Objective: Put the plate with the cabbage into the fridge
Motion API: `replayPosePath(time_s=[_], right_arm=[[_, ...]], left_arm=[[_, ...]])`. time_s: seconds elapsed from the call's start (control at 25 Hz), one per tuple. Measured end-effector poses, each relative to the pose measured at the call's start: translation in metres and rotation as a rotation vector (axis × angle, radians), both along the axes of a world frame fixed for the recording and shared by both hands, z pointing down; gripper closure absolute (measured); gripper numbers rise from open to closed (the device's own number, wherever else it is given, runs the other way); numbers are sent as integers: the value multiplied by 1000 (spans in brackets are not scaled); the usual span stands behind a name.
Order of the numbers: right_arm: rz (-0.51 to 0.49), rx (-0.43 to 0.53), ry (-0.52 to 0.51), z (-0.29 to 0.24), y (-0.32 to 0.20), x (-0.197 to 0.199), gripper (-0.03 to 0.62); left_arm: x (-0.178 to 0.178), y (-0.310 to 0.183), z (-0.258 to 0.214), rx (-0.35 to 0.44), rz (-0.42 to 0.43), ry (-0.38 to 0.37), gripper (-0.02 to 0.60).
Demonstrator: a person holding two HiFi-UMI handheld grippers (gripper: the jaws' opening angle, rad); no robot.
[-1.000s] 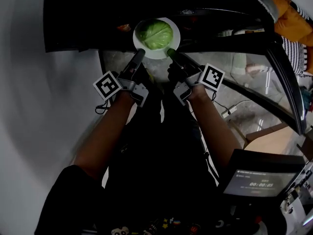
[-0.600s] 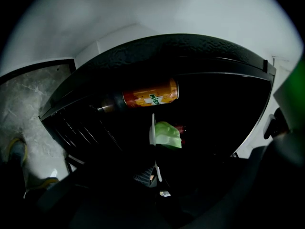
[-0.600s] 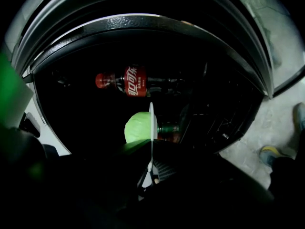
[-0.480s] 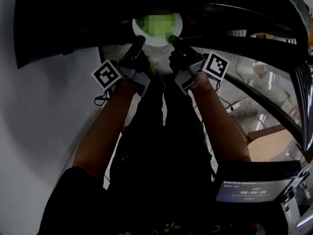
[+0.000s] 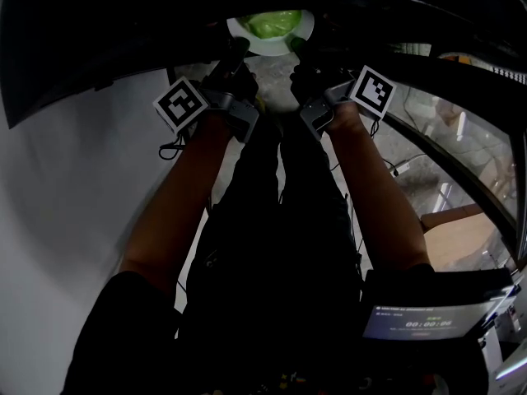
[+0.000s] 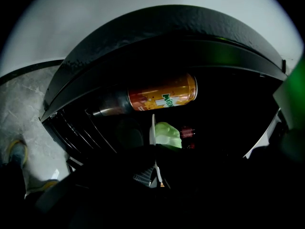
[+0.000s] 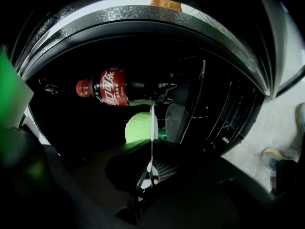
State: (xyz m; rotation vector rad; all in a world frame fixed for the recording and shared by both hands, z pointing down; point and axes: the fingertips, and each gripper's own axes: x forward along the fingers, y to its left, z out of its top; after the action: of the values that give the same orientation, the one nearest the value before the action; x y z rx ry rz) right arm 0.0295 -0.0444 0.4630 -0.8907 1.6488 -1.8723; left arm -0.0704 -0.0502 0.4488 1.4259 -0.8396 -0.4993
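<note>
The white plate [image 5: 272,38] with the green cabbage [image 5: 272,22] is held at the top of the head view, at the dark mouth of the fridge [image 5: 123,31]. My left gripper [image 5: 235,50] is shut on the plate's left rim and my right gripper [image 5: 297,49] on its right rim. In the left gripper view the plate [image 6: 152,128] shows edge-on between the dark jaws of the left gripper [image 6: 154,152], cabbage [image 6: 168,134] to its right. In the right gripper view the plate [image 7: 153,123] runs into the right gripper [image 7: 149,152], cabbage [image 7: 137,127] to its left.
Inside the fridge an orange soda can [image 6: 162,95] and a red cola bottle [image 7: 107,92] lie on their sides beyond the plate. Wire racks [image 7: 224,118] line the fridge side. A screen with a timer [image 5: 432,320] and a cardboard box [image 5: 461,229] are at the lower right.
Both grippers have carried the plate forward and up the view, so it now sits partly inside the fridge's dark opening. Both arms are stretched further out.
</note>
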Motion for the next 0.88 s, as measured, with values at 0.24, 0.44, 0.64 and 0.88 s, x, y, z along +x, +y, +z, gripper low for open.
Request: replayPosePath(time_s=[0.24, 0.44, 0.64, 0.88], right_arm=[[13, -14, 4, 1, 0, 0, 576], [18, -22, 6, 3, 0, 1, 576], [25, -36, 14, 5, -4, 1, 576], [24, -51, 38, 7, -1, 2, 576]], left_arm=[[2, -1, -1, -12, -10, 11, 571], [3, -1, 0, -19, -16, 13, 571], [-3, -3, 10, -30, 0, -46, 571], [-2, 2, 14, -82, -12, -55, 571]])
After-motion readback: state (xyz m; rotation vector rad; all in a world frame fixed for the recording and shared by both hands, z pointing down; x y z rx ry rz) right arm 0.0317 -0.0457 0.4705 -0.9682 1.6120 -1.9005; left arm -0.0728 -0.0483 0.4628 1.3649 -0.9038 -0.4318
